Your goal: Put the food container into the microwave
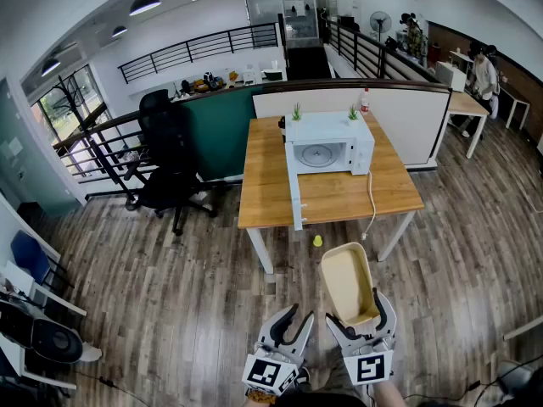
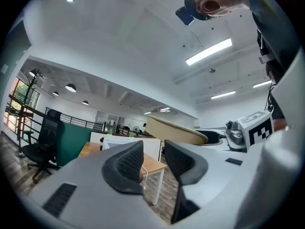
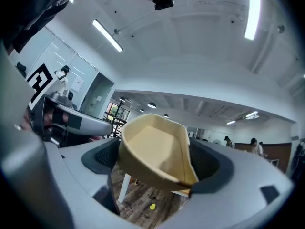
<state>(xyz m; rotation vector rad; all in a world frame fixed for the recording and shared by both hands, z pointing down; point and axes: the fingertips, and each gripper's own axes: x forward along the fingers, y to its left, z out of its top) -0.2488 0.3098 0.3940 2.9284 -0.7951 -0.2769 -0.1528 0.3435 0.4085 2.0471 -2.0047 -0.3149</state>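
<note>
We hold the tan food container (image 1: 348, 280) clamped between the jaws of our right gripper (image 1: 361, 315), above the wood floor (image 1: 170, 295) and well short of the table (image 1: 270, 195). The white microwave (image 1: 329, 142) sits there, its door (image 1: 293, 195) swung open. Our left gripper (image 1: 293, 325) is empty, jaws slightly apart

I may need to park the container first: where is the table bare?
Widest bare patch: the table left of the open door. Another lies before the microwave, between door and cord. Right of the cord it is narrow. The microwave's top holds two plants.
</note>
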